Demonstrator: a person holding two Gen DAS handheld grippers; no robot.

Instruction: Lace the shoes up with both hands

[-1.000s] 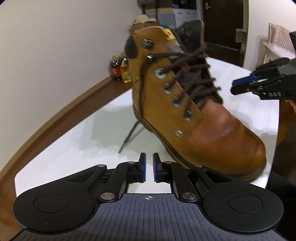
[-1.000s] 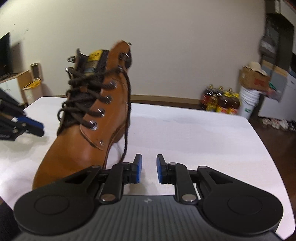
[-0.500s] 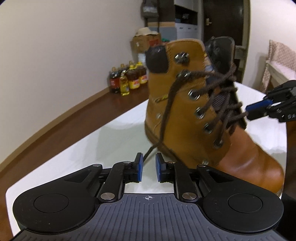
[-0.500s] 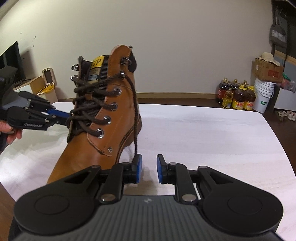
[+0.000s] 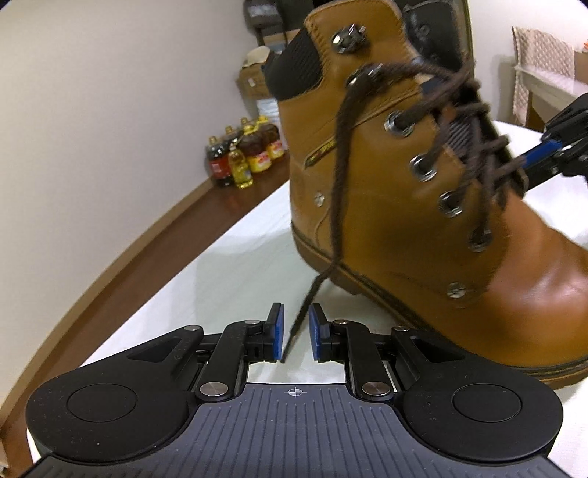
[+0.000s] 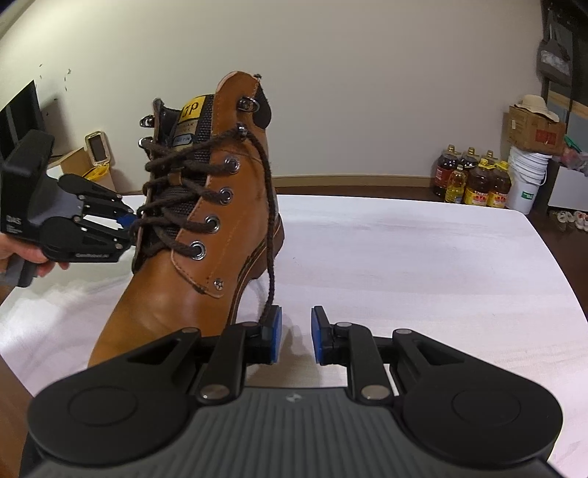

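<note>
Left tongs point(image 5: 296, 332) widened, now straddling lace point(image 5: 340, 184); boot point(image 5: 404, 220) alongside.

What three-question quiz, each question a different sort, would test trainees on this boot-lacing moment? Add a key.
1. True or false: the left gripper is clamped on the lace end.
2. Fill in: on the boot, the top hook is ___ (laced/empty).
3. Between the right gripper jaws: A lace, B nothing, C tongue?
Key: 1 false, its jaws have just been opening, lace loose between them; 2 empty; 3 B.
</note>
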